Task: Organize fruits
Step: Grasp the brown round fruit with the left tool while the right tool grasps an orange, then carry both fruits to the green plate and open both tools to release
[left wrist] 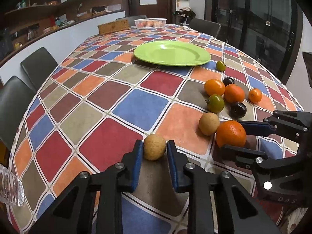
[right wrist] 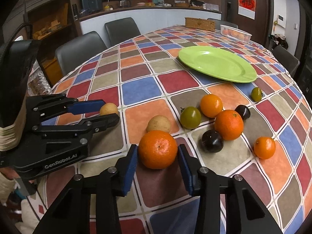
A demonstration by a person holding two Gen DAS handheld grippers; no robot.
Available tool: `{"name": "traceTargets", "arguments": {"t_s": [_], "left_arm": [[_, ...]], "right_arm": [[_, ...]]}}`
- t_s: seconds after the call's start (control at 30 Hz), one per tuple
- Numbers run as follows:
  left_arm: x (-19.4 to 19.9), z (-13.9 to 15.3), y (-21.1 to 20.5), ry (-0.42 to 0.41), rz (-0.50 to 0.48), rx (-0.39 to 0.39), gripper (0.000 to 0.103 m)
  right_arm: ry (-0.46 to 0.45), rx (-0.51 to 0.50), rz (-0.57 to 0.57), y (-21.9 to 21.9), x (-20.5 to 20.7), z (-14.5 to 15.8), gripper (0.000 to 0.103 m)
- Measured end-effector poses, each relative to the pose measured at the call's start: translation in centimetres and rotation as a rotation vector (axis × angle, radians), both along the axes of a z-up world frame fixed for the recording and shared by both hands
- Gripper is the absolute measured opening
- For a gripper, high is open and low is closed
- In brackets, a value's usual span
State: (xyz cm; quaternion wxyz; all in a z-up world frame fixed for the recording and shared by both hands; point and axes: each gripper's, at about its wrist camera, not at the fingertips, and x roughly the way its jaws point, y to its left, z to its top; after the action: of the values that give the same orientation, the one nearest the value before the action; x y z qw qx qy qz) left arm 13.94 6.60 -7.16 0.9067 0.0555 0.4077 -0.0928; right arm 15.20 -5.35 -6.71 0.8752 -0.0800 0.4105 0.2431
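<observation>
My left gripper [left wrist: 155, 146] is shut on a tan round fruit [left wrist: 154, 149] that rests on the chequered tablecloth; its blue pads press on both sides. My right gripper [right wrist: 158, 150] is shut on a large orange [right wrist: 158, 148], also resting on the cloth. A second tan fruit [right wrist: 159, 123] touches the orange from behind. Beyond lie a green tomato [right wrist: 190, 117], two oranges [right wrist: 211, 105] [right wrist: 229, 124], two dark plums [right wrist: 212, 141] [right wrist: 242, 112], a small orange [right wrist: 264, 147] and a small green tomato [right wrist: 256, 94]. An empty green plate [right wrist: 216, 64] sits farther back.
A white basket [left wrist: 150, 23] holding orange fruit and a wicker box [left wrist: 113, 27] stand at the table's far end. Dark chairs [left wrist: 37, 66] line the left side. A cut-glass vessel [left wrist: 9, 187] stands at the near left edge.
</observation>
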Motion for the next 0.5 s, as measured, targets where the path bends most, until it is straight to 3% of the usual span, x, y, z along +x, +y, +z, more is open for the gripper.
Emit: {"name": "traceTargets", "arguments": {"t_s": [0.2,0.5], "left_arm": [[-0.4,0.6,-0.1,0.002,0.016,-0.017,0.025],[-1.3,3.9,-1.1,-0.045,0.033,-0.035,0.025]], "right_arm": [[0.0,0.024,0.001,-0.3,0.0,0.2,0.042],[-0.036,0.077,-0.005,-1.6,0.1,2.6,0.042]]}}
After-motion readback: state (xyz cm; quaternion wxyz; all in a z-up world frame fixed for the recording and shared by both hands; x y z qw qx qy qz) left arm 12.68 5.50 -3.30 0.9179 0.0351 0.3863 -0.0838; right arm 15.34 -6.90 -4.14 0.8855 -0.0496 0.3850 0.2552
